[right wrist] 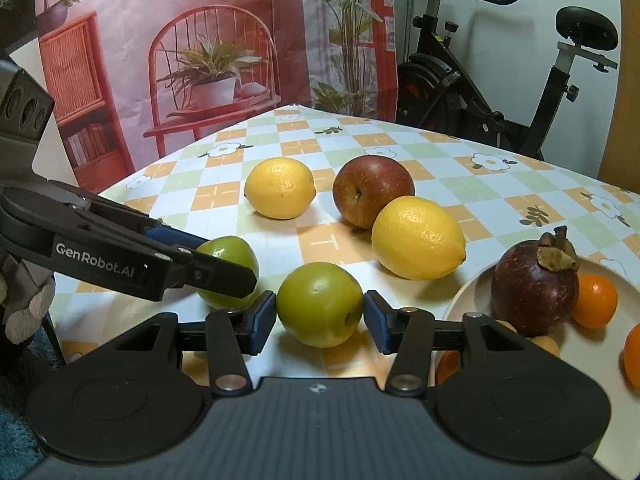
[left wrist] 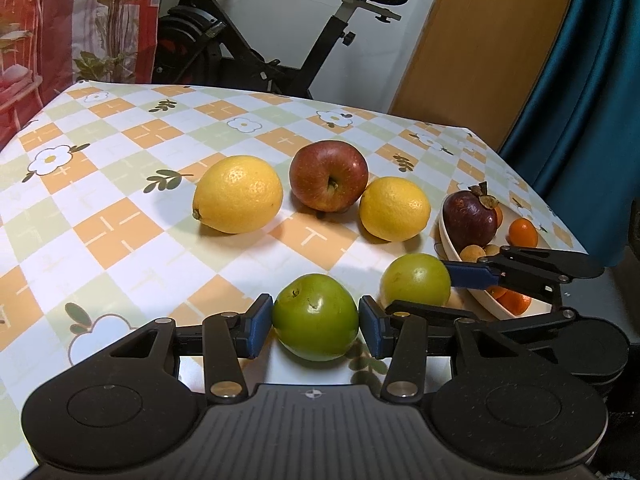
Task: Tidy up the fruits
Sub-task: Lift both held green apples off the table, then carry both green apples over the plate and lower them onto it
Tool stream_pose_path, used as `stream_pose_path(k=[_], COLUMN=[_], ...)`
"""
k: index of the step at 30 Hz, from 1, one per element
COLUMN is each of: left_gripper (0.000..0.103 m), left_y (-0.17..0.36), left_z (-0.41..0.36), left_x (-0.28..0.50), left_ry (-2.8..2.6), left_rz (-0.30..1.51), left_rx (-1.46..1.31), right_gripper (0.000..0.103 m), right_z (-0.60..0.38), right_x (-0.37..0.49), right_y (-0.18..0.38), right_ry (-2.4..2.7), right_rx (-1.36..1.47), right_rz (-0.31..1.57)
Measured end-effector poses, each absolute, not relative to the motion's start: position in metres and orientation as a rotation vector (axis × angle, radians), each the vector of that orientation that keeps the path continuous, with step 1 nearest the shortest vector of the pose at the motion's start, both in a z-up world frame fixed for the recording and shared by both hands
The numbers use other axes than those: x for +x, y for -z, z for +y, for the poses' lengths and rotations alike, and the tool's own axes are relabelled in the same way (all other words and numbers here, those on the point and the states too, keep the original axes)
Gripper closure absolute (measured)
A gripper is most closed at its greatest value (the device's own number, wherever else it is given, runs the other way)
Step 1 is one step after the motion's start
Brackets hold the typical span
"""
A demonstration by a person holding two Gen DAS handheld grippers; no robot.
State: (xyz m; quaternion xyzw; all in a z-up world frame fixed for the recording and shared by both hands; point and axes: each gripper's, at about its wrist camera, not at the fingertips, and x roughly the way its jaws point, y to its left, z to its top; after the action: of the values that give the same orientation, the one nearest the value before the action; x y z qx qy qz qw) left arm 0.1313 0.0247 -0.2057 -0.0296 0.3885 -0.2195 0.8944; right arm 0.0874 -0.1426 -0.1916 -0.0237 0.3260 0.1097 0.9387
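The left gripper point(left wrist: 316, 326) squeezes a dark green fruit point(left wrist: 315, 317) between its blue pads. Just beside it, the right gripper point(right wrist: 320, 316) squeezes a lighter green fruit point(right wrist: 320, 304). Past both sit two lemons point(left wrist: 238, 194) and a red apple point(left wrist: 328, 175). The bowl point(right wrist: 472, 292) is to the right.

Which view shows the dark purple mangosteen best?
The right wrist view: the dark purple mangosteen is large and unobstructed in the white bowl. In the left wrist view it is smaller, near the right edge.
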Motion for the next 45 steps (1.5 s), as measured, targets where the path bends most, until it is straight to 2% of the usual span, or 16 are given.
stream_pose_path(k=[12, 23, 33, 45], left_gripper=[0.053, 0.053, 0.053, 0.053], left_y=[0.185, 0.163, 0.156, 0.164], left_z=[0.009, -0.052, -0.123, -0.174], left_x=[0.124, 0.127, 0.132, 0.147], left_ry=[0.429, 0.532, 0.658, 0.719], left_rz=[0.765, 0.704, 0.665, 0.679], left_rx=[-0.035, 0.023, 0.096, 0.202], right_gripper=[0.052, 0.052, 0.052, 0.052], right_z=[-0.159, -0.207, -0.265, -0.27], right_x=[0.07, 0.037, 0.008, 0.003], right_y=[0.181, 0.156, 0.16, 0.173], right_ry=[-0.218, -0.103, 0.125, 0.184], right_rx=[0.019, 0.07, 0.111, 0.069], right_rz=[0.586, 0.488, 0.485, 0.513])
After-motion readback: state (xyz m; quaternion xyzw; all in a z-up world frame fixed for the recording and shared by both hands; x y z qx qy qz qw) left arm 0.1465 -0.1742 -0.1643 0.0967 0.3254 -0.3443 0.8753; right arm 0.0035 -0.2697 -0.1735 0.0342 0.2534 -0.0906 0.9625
